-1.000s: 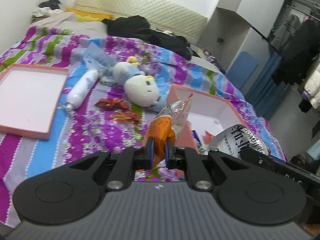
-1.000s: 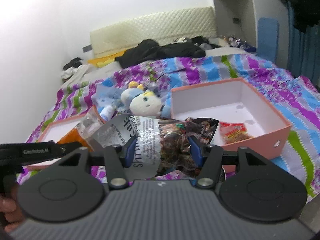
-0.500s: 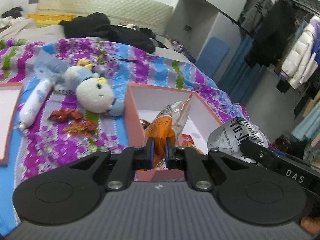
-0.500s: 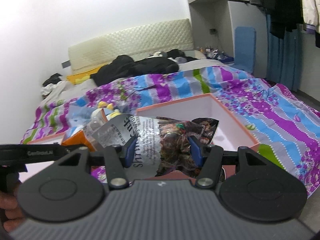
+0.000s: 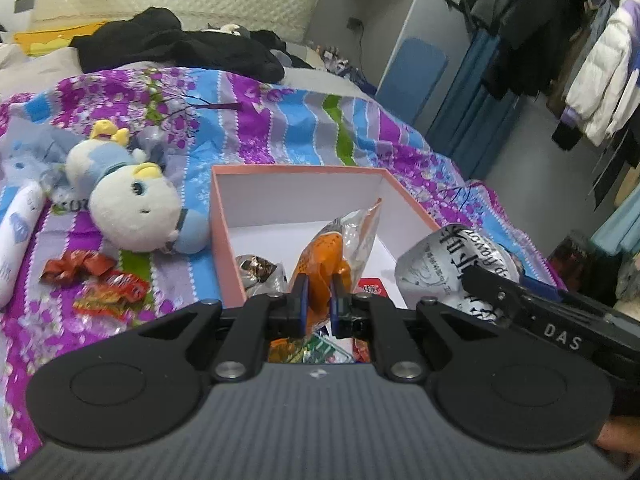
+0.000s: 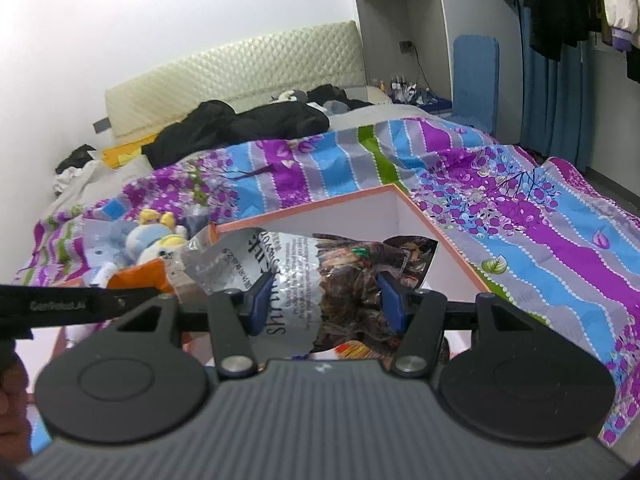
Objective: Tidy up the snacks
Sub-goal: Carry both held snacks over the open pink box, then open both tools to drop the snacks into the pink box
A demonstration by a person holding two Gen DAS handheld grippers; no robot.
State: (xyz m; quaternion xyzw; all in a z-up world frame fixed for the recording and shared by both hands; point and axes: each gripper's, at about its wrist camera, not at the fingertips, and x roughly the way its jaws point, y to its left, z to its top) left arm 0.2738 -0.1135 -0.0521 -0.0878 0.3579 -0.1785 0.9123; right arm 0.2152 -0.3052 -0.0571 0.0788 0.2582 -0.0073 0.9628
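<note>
My left gripper [image 5: 318, 304] is shut on an orange snack packet [image 5: 324, 258] and holds it over the near part of the salmon-pink box [image 5: 224, 216]. The box holds several small snacks [image 5: 260, 270]. My right gripper [image 6: 324, 300] is shut on a silver and brown snack bag [image 6: 320, 276], held just above the same box [image 6: 456, 248]. That bag also shows at the right of the left wrist view [image 5: 444, 260]. Two red snack packets [image 5: 96, 276] lie on the bedspread left of the box.
A white and blue plush toy [image 5: 132, 204] and a white tube [image 5: 16, 236] lie on the striped purple bedspread [image 5: 320, 128] left of the box. Black clothes [image 5: 172, 44] lie near the headboard. A clothes rack [image 5: 580, 40] stands at the right.
Both grippers have moved right and forward with their packets, from beside the box to over it. The box's lid at the far left has left the left wrist view.
</note>
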